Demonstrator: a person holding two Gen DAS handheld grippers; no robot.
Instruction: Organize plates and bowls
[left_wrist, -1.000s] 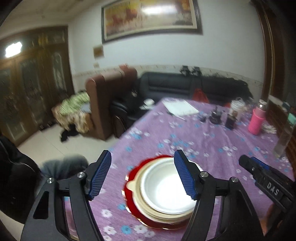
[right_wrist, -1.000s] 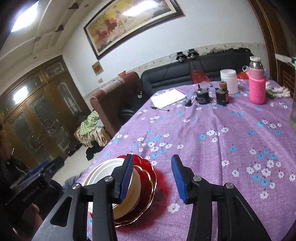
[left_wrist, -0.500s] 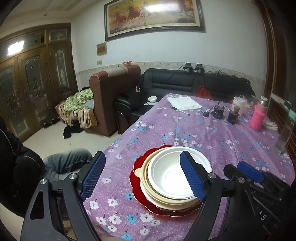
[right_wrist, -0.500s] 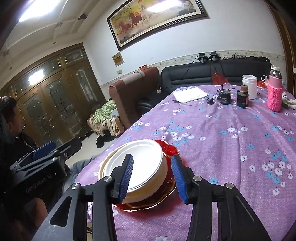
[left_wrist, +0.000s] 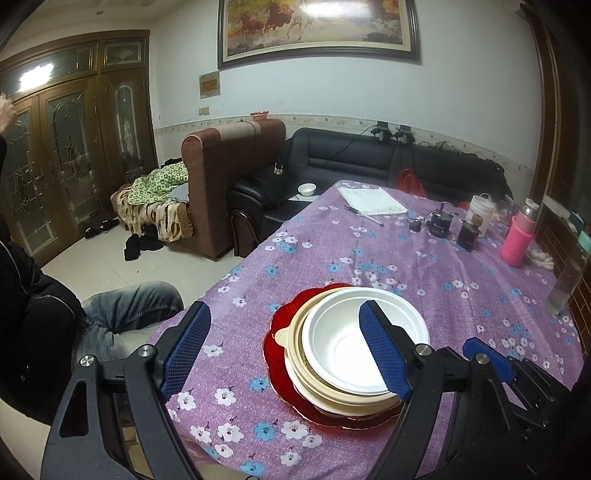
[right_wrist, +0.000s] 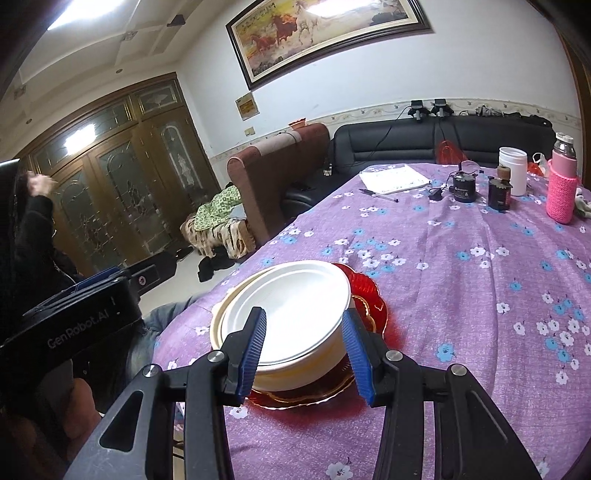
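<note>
A stack stands near the table's front edge: a white bowl inside a cream dish, on a red scalloped plate. The white bowl and red plate also show in the right wrist view. My left gripper is open and empty, above the stack's left side. My right gripper is open and empty, with its jaws either side of the bowl's near rim, not touching it. The right gripper's body shows at the lower right of the left wrist view.
The table has a purple flowered cloth. At its far end stand a pink bottle, a white jar, dark jars and a notebook. A seated person is at the left, beside the table edge.
Both grippers have drawn back and risen from the stack. The right gripper has swung left, so the bowl now sits between its jaws instead of to its left.
</note>
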